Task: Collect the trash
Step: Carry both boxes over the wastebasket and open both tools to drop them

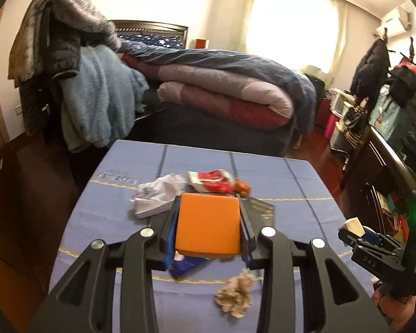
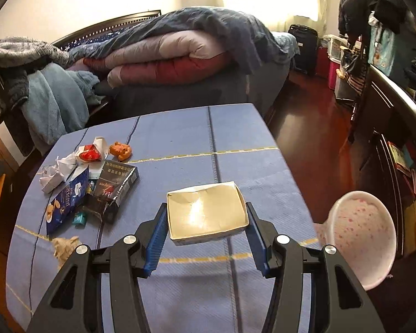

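My left gripper point(image 1: 208, 208) is shut on an orange block point(image 1: 208, 224) and holds it above the blue-clothed table point(image 1: 291, 177). My right gripper point(image 2: 206, 216) is shut on an open white paper box point(image 2: 206, 215), held over the table point(image 2: 235, 133); it also shows in the left wrist view point(image 1: 355, 226). Trash lies on the table: crumpled white paper point(image 2: 55, 172), a red-and-white wrapper point(image 2: 90, 152), an orange crumpled piece point(image 2: 120, 149), a dark carton point(image 2: 113, 188), a blue snack bag point(image 2: 66, 202) and a beige tissue wad point(image 1: 235, 291).
A pink-speckled white bin point(image 2: 360, 238) stands off the table's right edge. A bed with piled quilts point(image 2: 180, 55) is behind the table. A chair draped with clothes point(image 1: 69, 83) is at the left. A dark cabinet point(image 2: 388, 138) lines the right.
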Tool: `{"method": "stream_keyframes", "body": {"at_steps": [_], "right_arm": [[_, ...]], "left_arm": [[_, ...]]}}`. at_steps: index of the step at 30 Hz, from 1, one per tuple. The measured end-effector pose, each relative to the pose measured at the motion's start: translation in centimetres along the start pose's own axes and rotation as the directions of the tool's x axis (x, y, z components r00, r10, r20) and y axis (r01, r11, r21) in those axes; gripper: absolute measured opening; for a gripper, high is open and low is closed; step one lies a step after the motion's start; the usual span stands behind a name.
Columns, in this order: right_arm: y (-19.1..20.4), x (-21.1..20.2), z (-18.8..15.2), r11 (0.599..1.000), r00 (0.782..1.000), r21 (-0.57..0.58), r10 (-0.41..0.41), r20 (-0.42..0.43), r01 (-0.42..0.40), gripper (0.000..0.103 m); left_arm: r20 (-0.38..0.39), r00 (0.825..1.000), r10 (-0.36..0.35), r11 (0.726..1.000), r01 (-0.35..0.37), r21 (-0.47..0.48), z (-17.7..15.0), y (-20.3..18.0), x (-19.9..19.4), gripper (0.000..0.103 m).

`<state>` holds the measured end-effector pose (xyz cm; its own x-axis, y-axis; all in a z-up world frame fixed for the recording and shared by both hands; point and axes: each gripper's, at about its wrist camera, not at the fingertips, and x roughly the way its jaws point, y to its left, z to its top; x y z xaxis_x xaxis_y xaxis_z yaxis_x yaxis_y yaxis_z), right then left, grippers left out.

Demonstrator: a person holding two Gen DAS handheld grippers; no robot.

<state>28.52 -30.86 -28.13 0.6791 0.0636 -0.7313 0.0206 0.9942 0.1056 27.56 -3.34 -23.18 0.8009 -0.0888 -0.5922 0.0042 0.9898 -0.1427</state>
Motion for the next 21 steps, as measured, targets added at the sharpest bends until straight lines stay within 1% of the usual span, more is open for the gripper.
{"method": "stream_keyframes", "body": {"at_steps": [4,11,17,21], "right_arm": [[-1.6,-1.2,-0.5,1.0,1.0,0.027,-0.001,0.014,0.0,0.054],[-4.8,-3.3,-1.4,0.997,0.999,0.073,-0.025,0.046,0.021,0.054],[-7.6,-4.4,-2.2,0.992,0.997,0.12,-0.045,0.06,0.038,0.054],[-9.6,-5.0,-2.7,0.986,0.996,0.156,-0.065,0.068,0.054,0.054]], "left_arm": [[0.004,1.0,-0.028,0.999,0.028,0.039,-0.1,-2.6,-0.4,0.036],[-0.004,0.997,-0.083,0.99,0.083,0.111,-0.3,-7.5,-0.3,0.036],[-0.014,0.991,-0.133,0.975,0.134,0.176,-0.9,-11.9,-0.3,0.036],[-0.033,0.983,-0.181,0.959,0.183,0.217,-1.4,-14.9,0.0,0.036]]}}
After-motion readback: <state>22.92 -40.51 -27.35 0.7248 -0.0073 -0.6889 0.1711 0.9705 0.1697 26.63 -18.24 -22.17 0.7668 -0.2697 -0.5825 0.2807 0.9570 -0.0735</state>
